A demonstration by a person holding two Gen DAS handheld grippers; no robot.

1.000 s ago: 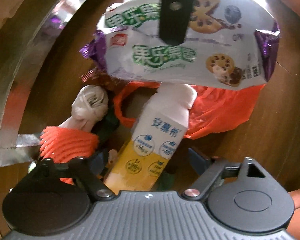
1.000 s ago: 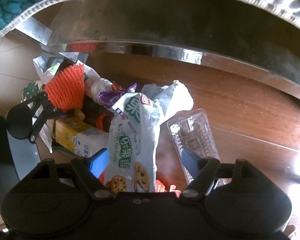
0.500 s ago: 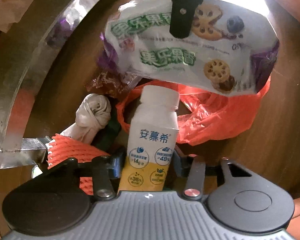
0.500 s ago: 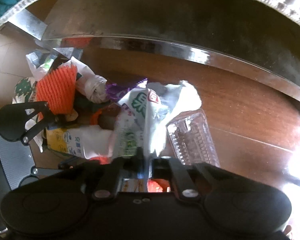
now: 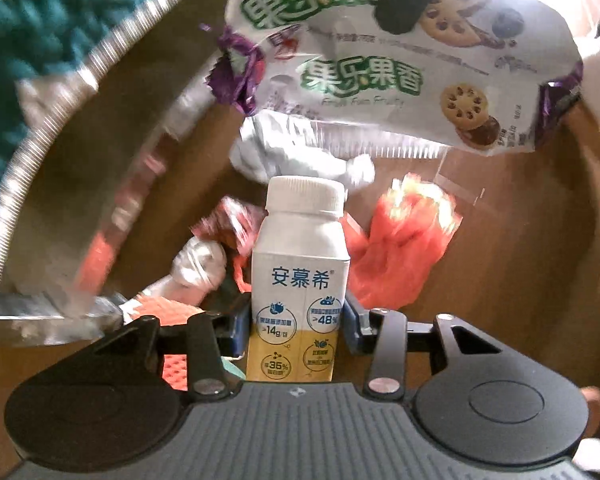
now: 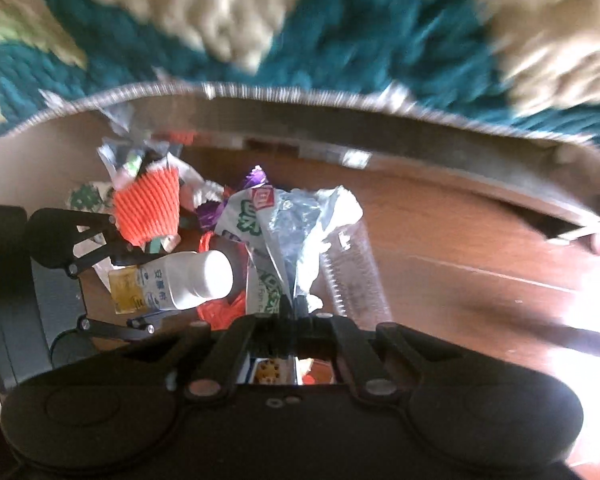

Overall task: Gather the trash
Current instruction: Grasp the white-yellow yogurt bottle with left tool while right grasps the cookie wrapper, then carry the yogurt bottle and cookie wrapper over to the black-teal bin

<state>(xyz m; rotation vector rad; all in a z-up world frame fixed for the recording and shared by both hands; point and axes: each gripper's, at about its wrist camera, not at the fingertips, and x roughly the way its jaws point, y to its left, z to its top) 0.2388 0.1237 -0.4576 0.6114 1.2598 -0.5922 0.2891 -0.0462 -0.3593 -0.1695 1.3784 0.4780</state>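
The left gripper (image 5: 296, 320), pointing steeply down, pinches a white-capped yogurt bottle with a yellow base (image 5: 300, 284) above the brown wooden tabletop (image 5: 520, 280); its jaws have just been closing onto it. The right gripper (image 6: 290, 312), equally steep, is clamped tight on a white crinkled biscuit wrapper with green lettering (image 6: 276, 236), raised over an orange plastic bag (image 5: 404, 248) and a clear plastic tray (image 6: 352, 268).
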